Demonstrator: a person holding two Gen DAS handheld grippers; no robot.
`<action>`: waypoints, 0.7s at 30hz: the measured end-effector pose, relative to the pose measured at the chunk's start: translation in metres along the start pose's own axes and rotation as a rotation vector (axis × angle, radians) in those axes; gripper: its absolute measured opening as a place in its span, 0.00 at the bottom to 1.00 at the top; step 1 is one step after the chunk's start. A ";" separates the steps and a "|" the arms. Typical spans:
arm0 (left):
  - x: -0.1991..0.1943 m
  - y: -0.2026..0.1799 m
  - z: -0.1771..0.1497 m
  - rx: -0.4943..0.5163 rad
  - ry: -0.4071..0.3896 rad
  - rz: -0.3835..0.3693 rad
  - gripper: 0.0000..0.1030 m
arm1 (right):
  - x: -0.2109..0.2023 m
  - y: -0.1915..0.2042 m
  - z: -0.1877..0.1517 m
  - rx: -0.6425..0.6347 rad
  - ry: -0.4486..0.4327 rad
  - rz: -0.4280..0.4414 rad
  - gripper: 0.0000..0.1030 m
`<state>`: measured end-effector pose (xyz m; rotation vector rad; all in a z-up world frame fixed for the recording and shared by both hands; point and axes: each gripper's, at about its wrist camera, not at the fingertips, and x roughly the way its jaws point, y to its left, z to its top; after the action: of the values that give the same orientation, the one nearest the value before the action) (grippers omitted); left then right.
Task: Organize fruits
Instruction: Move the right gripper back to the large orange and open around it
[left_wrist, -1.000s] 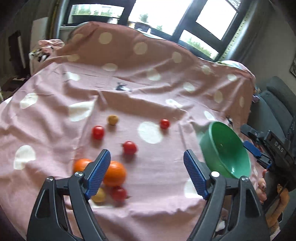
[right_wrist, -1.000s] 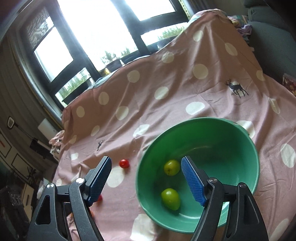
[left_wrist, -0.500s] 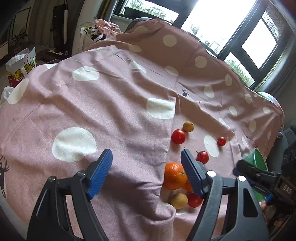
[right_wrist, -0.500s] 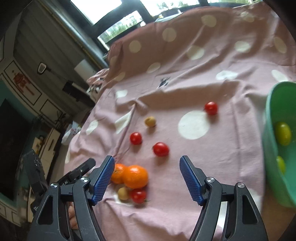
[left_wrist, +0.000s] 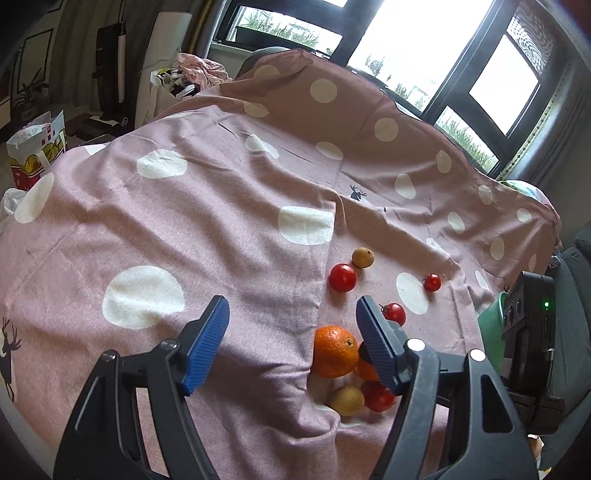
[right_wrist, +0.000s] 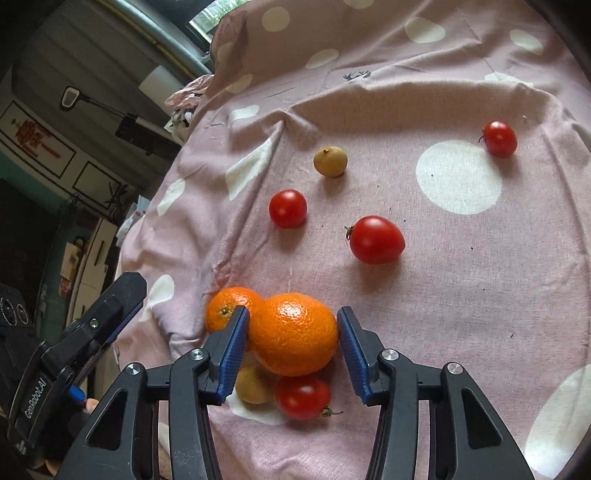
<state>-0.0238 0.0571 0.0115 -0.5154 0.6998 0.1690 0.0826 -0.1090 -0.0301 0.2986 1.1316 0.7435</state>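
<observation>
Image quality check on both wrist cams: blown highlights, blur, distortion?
Left wrist: windows blown out white, strong fisheye bending at the edges, cloth evenly lit. Right wrist: sharp, soft shadows under the tomatoes, slight glare on the big orange, dark corners.

A lived-in home room: pink polka-dot cotton cloth (left_wrist: 207, 229) draped over furniture, big black-framed windows (left_wrist: 436, 55) onto greenery, a printed paper shopping bag (left_wrist: 35, 147) on the floor, framed wall pictures (right_wrist: 37, 140).
</observation>
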 end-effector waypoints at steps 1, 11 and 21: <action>0.000 0.000 0.000 0.003 -0.002 0.000 0.68 | 0.000 0.000 0.000 0.001 0.001 0.004 0.48; -0.001 -0.008 -0.002 0.021 -0.003 -0.028 0.68 | -0.025 -0.013 -0.001 0.048 -0.044 -0.063 0.47; 0.007 -0.034 -0.009 0.058 0.047 -0.117 0.61 | -0.045 -0.046 -0.001 0.025 -0.063 -0.373 0.47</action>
<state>-0.0131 0.0234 0.0148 -0.5041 0.7162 0.0272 0.0895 -0.1730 -0.0247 0.1247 1.0978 0.3879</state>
